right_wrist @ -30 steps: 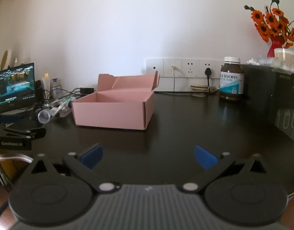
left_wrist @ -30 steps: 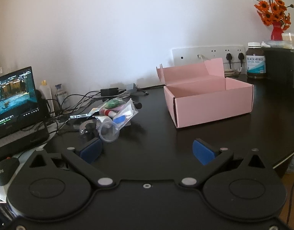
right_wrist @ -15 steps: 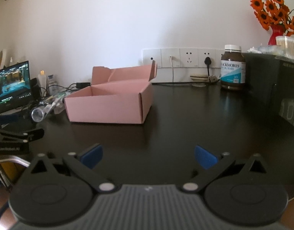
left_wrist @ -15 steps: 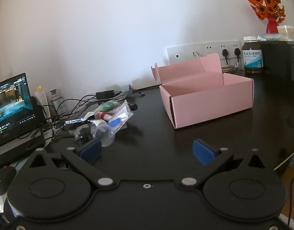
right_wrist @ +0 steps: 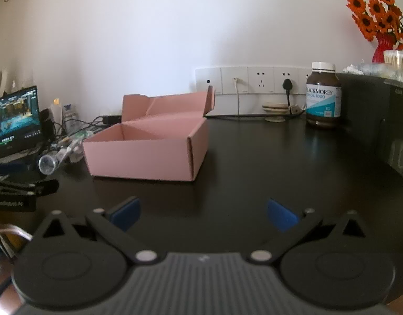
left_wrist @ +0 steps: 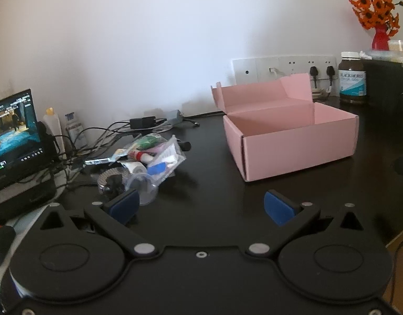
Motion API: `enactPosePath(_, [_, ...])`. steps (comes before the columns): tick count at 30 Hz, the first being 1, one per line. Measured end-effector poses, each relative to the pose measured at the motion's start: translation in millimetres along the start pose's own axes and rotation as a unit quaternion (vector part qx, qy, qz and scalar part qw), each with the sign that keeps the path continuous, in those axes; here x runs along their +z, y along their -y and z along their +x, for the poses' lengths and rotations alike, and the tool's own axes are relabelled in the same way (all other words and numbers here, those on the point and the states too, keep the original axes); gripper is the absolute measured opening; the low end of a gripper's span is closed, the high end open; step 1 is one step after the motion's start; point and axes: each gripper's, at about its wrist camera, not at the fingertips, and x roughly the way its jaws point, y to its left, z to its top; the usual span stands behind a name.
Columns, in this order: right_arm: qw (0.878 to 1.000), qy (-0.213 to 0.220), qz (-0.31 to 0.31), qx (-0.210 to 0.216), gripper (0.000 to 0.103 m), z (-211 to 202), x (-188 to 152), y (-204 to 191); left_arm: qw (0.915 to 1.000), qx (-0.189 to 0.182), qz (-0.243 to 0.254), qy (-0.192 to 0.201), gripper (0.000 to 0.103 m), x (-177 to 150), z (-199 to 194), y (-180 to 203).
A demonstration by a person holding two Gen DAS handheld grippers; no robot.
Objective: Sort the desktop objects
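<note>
An open pink cardboard box (left_wrist: 293, 141) stands on the dark desk, its lid raised at the back; it looks empty. It also shows in the right wrist view (right_wrist: 148, 152). A heap of small items (left_wrist: 146, 160) lies left of it: clear plastic bags, tubes, a clear cup on its side. The heap shows at the left in the right wrist view (right_wrist: 62, 152). My left gripper (left_wrist: 200, 207) is open and empty, just short of the heap. My right gripper (right_wrist: 204, 214) is open and empty, in front of the box.
A laptop (left_wrist: 12, 136) and tangled cables (left_wrist: 96, 136) sit at the far left. A brown supplement bottle (right_wrist: 323, 98), wall sockets (right_wrist: 254, 80), a black cabinet (right_wrist: 374, 115) and orange flowers in a red vase (right_wrist: 380, 23) stand at the right back. The desk edge (left_wrist: 395, 236) runs at lower right.
Both grippers have moved slightly forward and tilted; the box and heap sit a little closer in the left wrist view. Both stay open and empty.
</note>
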Motion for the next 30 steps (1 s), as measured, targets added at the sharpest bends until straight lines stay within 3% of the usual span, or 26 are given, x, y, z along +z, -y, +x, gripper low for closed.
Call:
enactPosePath(14, [1.000, 0.004, -0.001, 0.007, 0.102, 9, 16, 5, 0.9998, -0.011, 0.015, -0.010, 0.103, 13, 13, -12])
enactPosePath(25, [1.000, 0.001, -0.008, 0.014, 0.102, 20, 21, 1, 0.9995, 0.006, 0.031, -0.007, 0.103, 21, 21, -8])
enactPosePath(30, [1.000, -0.001, -0.005, 0.016, 0.102, 23, 23, 0, 0.9976, 0.013, 0.068, -0.006, 0.103, 22, 26, -4])
